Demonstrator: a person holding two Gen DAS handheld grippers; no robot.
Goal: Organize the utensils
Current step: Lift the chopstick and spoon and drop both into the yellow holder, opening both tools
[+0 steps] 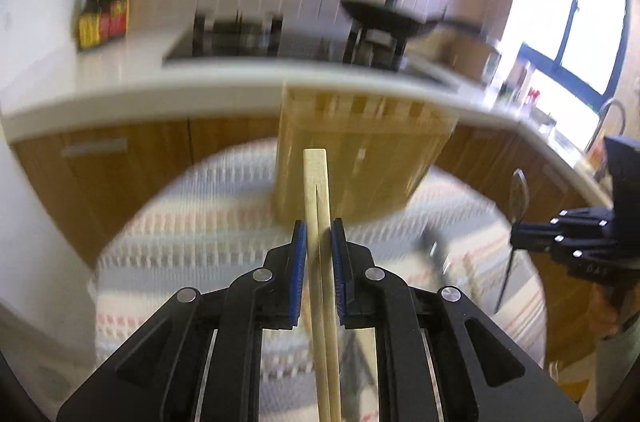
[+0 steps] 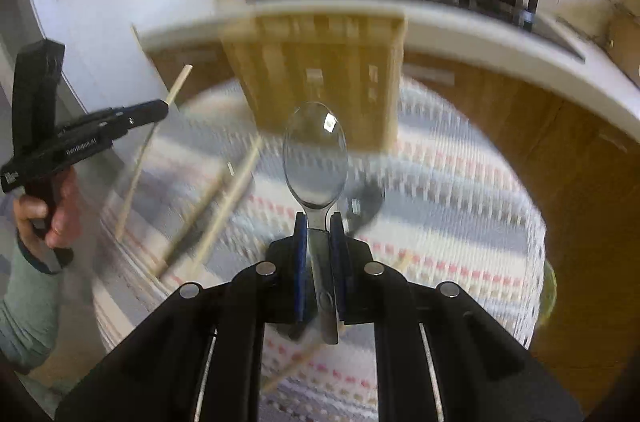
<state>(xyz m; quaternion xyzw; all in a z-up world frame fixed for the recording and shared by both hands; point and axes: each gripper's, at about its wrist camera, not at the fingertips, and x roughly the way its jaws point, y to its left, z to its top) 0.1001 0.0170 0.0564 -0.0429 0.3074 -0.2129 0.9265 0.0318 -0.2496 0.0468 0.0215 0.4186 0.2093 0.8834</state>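
Gripping a pair of chopsticks (image 1: 318, 206) between its blue pads, the left claw (image 1: 319, 234) is closed tight on them, their square ends pointing up toward the wooden holder (image 1: 360, 158). The right claw (image 2: 319, 226) is clamped on a spoon (image 2: 315, 158) at the neck, bowl raised. More chopsticks (image 2: 224, 206) lie loose on the striped cloth (image 2: 440, 182) to the left. Farther off stands the holder, then the kitchen worktop (image 1: 120, 78) with a pan (image 1: 392, 18).

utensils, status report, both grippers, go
Left gripper shut on chopsticks. Right gripper shut on spoon. Wooden holder ahead on striped cloth. More chopsticks loose on cloth; path clear.
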